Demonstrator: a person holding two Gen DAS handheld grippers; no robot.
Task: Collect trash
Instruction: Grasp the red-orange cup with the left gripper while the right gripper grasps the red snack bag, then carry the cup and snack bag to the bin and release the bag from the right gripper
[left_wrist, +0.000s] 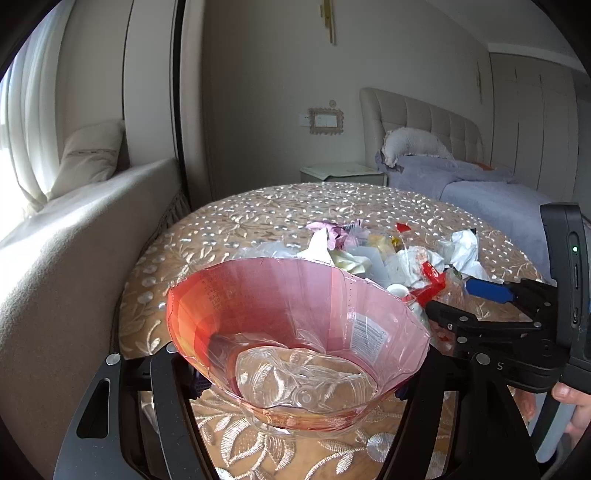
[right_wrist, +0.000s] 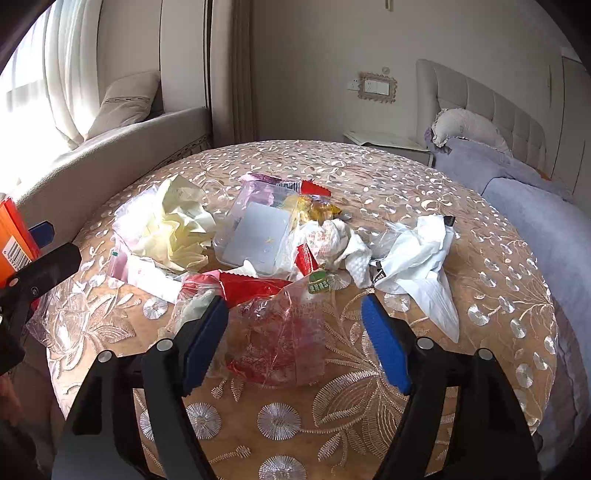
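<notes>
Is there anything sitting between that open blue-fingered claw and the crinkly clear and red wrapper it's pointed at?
Nothing visible does. The right gripper is open, and the clear and red wrapper lies on the embroidered tablecloth right between its fingers. The rest of the trash pile lies beyond the wrapper, not in front of it.

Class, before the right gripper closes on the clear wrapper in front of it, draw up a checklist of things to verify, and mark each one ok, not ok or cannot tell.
1. Right gripper open: ok.
2. Clear wrapper with red print lies between its blue pads: ok.
3. Left gripper holding the cut bottle container: ok.
4. Container mouth faces up, ready to take trash: ok.
5. Wrapper free of the red packet behind it: cannot tell, they overlap.
6. Pads low enough to catch the wrapper: cannot tell.
</notes>
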